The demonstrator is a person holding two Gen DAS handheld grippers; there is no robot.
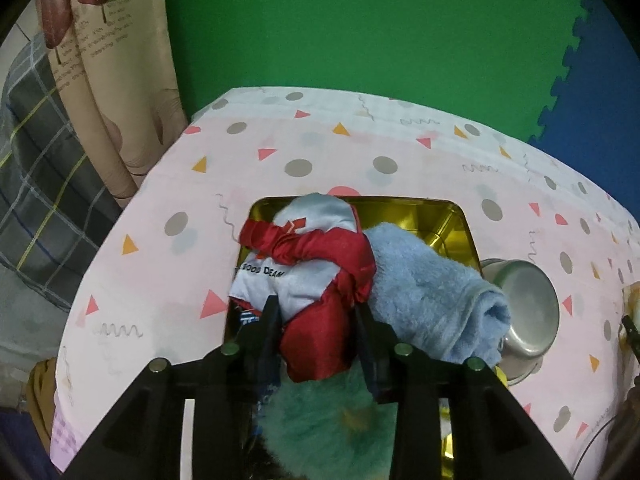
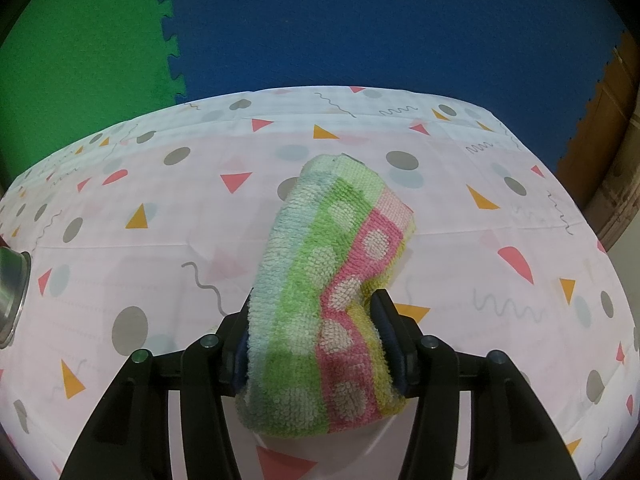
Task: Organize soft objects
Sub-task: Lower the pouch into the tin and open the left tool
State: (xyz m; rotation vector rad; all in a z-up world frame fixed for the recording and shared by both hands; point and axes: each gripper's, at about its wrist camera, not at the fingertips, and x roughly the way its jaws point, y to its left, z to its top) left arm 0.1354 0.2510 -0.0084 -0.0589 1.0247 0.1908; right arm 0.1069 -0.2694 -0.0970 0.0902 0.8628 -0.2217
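We pinch the light, squashy towel (image 2: 320, 280) mid-roll in our right gripper (image 2: 316, 312), while our left gripper (image 1: 316, 316) loosely straddles the slippery pouch (image 1: 308, 276).

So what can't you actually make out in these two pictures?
- Left wrist view: the floor of the gold tin is mostly hidden under the red and white cloth bundle and the rolled blue towel.
- Left wrist view: the fuzzy teal thing is blurred and half hidden by the left hand-held gripper.
- Right wrist view: the metal cup is cut off by the left edge.
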